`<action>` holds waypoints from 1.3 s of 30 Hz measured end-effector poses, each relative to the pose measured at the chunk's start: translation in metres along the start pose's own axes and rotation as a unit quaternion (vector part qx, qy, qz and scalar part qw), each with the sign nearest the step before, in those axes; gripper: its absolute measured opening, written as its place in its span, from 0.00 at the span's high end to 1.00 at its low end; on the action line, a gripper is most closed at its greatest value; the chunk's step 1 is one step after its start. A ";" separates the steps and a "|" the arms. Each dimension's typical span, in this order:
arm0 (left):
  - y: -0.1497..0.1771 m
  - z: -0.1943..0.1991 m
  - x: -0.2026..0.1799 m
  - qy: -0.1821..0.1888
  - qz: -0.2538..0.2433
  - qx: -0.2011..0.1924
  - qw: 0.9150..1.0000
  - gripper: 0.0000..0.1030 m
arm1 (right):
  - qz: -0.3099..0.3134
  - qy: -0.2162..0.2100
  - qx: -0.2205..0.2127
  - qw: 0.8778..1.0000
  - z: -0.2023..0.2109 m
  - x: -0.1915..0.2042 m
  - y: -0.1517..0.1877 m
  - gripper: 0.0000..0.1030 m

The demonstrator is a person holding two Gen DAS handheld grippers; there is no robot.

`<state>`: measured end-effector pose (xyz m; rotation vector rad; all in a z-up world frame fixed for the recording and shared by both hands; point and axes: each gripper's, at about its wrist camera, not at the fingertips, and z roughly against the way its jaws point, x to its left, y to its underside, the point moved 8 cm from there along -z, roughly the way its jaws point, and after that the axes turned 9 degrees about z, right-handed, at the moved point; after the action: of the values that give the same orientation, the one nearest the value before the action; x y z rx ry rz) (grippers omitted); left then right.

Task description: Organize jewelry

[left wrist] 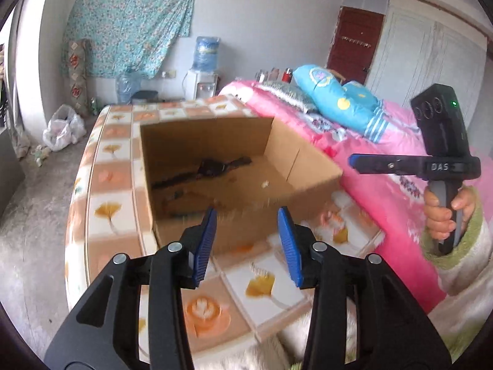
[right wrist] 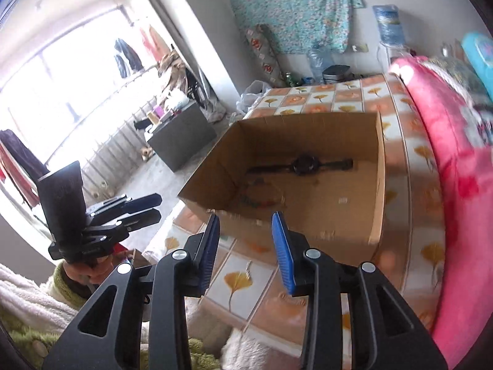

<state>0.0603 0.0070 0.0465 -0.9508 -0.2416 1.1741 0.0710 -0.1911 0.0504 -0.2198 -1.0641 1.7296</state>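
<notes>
An open cardboard box (left wrist: 203, 135) stands on a bed cover printed with orange tiles and yellow leaves (left wrist: 107, 209). Inside lies a black wristwatch (left wrist: 212, 166), stretched flat along the bottom. The right wrist view shows the same watch (right wrist: 303, 165), a thin beaded bracelet (right wrist: 262, 197) and a small pale piece (right wrist: 342, 199) in the box (right wrist: 308, 126). My left gripper (left wrist: 247, 211) hovers just before the box's near wall, open, with nothing between its blue pads. My right gripper (right wrist: 246, 215) is likewise open and empty before the near wall. A hand holds it at the right (left wrist: 357, 162).
A pink blanket (left wrist: 385, 191) with a blue pillow (left wrist: 339, 98) lies right of the box. On the floor to the left are a white plastic bag (left wrist: 63, 128) and a grey cabinet (right wrist: 181, 135). A water dispenser (left wrist: 203, 74) stands at the far wall.
</notes>
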 end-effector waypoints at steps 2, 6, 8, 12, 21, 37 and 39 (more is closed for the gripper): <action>0.017 -0.005 0.003 -0.007 0.009 0.018 1.000 0.61 | -0.028 0.012 0.006 1.000 -0.004 -0.006 0.025 0.66; 0.048 -0.040 0.006 -0.023 0.027 0.065 0.997 0.61 | -0.053 0.065 0.039 0.996 -0.024 -0.019 0.066 0.66; 0.063 -0.055 0.004 -0.031 0.024 0.081 0.996 0.61 | -0.053 0.087 0.052 0.993 -0.036 -0.022 0.081 0.66; 0.089 -0.083 -0.001 -0.051 -0.011 0.105 0.993 0.61 | -0.023 0.139 0.085 0.986 -0.060 -0.025 0.101 0.66; 0.095 -0.115 -0.008 -0.043 -0.023 0.122 0.991 0.73 | -0.039 0.140 0.087 0.986 -0.073 -0.031 0.109 0.66; 0.089 -0.133 -0.015 -0.080 -0.084 0.108 0.987 0.99 | -0.057 0.133 0.082 0.986 -0.076 -0.047 0.108 0.66; 0.088 -0.131 -0.015 -0.077 -0.080 0.107 0.988 1.00 | -0.059 0.133 0.080 0.986 -0.076 -0.048 0.107 0.66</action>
<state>0.0756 -0.0658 -0.0928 -0.6422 -0.3035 1.1010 0.0649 -0.1967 -0.0893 -0.2728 -0.7256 1.6182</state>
